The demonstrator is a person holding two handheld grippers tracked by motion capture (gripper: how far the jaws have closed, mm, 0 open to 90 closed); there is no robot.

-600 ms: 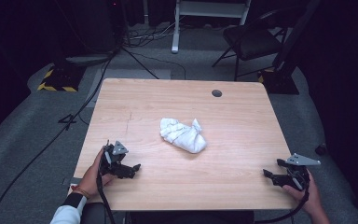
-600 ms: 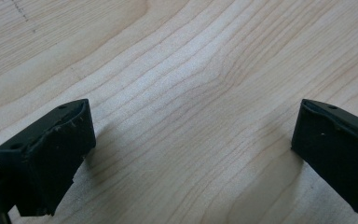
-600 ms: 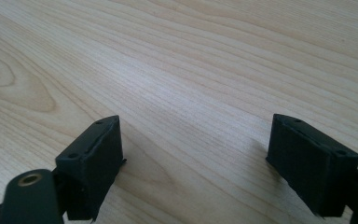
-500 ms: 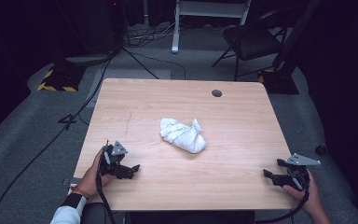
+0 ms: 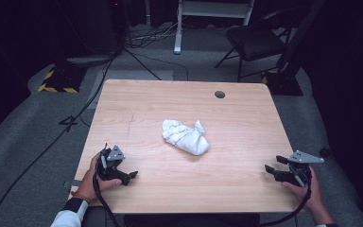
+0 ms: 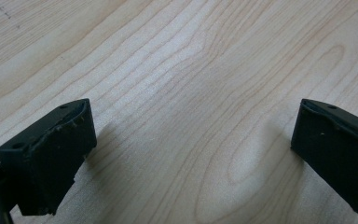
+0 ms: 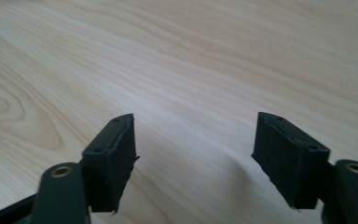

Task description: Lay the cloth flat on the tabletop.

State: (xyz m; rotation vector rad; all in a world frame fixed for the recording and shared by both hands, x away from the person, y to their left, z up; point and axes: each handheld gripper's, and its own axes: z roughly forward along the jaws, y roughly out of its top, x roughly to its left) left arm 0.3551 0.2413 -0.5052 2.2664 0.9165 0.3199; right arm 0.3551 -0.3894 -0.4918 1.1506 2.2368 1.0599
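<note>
Both tools, left tool and right tool, are resting spread and empty; a shallow pinch risks dragging the crumpled white cloth across the surface.

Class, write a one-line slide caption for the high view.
White crumpled cloth lies mid-table; open left gripper and right gripper wait apart near the front edge.

A crumpled cloth lies mid-tabletop. The left claw sits near the front left edge, the right claw front right, both well apart from it.
</note>
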